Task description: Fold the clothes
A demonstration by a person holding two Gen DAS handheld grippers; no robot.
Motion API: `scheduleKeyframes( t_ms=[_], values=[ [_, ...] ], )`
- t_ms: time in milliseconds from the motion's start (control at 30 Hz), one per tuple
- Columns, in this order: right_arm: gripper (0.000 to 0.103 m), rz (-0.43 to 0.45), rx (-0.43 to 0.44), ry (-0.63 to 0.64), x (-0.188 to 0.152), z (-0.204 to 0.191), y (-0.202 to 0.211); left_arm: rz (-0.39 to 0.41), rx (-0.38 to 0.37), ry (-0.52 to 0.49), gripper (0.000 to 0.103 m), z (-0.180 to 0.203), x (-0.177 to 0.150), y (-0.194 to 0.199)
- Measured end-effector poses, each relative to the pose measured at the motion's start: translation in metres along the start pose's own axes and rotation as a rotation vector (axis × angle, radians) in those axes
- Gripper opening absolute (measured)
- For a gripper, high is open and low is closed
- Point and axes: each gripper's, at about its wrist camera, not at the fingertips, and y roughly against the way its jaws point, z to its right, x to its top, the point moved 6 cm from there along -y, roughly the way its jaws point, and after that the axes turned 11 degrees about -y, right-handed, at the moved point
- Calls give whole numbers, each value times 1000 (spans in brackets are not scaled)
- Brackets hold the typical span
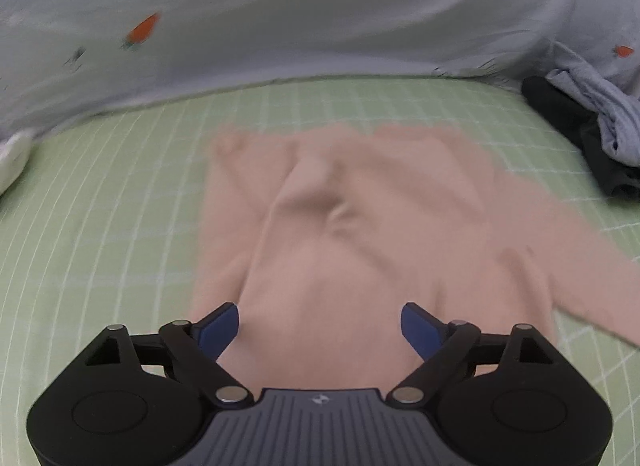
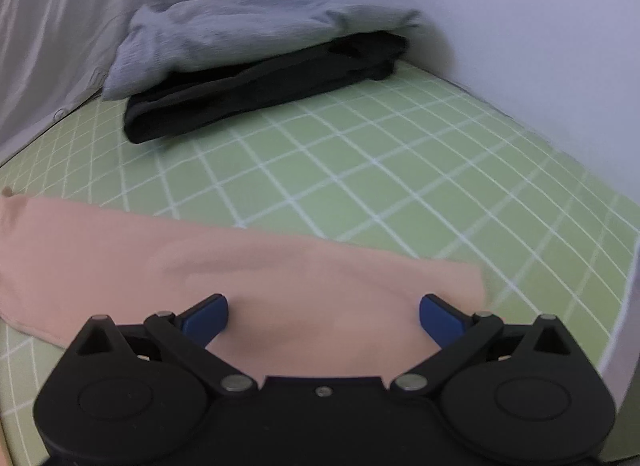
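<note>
A pale pink long-sleeved top (image 1: 352,225) lies flat on the green checked bedsheet (image 1: 100,205); one sleeve runs off toward the right. My left gripper (image 1: 320,326) hovers over the top's near part, its blue-padded jaws wide open with only flat cloth under the gap. In the right wrist view the pink sleeve (image 2: 240,266) stretches across the sheet (image 2: 400,169), its cuff end at the right. My right gripper (image 2: 324,318) stands open above that sleeve, gripping nothing.
A stack of folded clothes, a grey-blue garment (image 2: 248,25) on a black one (image 2: 256,85), sits at the back right, seen also as a grey and black pile (image 1: 600,125). A pale quilt with carrot prints (image 1: 280,17) borders the far side. A wall (image 2: 520,45) rises at right.
</note>
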Motion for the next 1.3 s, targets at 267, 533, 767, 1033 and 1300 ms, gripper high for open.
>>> scheduleKeyframes(
  t_ms=[267,533,767,1033,1300],
  values=[
    [103,42,-23,-29,2,30,4,-66,29,48,91,-4,-30,8],
    [103,57,-6,-56,3,41,2,-121,7,25,101,3,-35,-5],
    [103,60,-23,-78,5,39,2,-131,-9,42,103,0,-36,-8],
    [86,30,102,44,2,14,7,-127,-8,41,103,0,-34,-10],
    [22,-19,273,-53,12,-23,4,-124,-9,37,103,0,-33,-10]
  ],
)
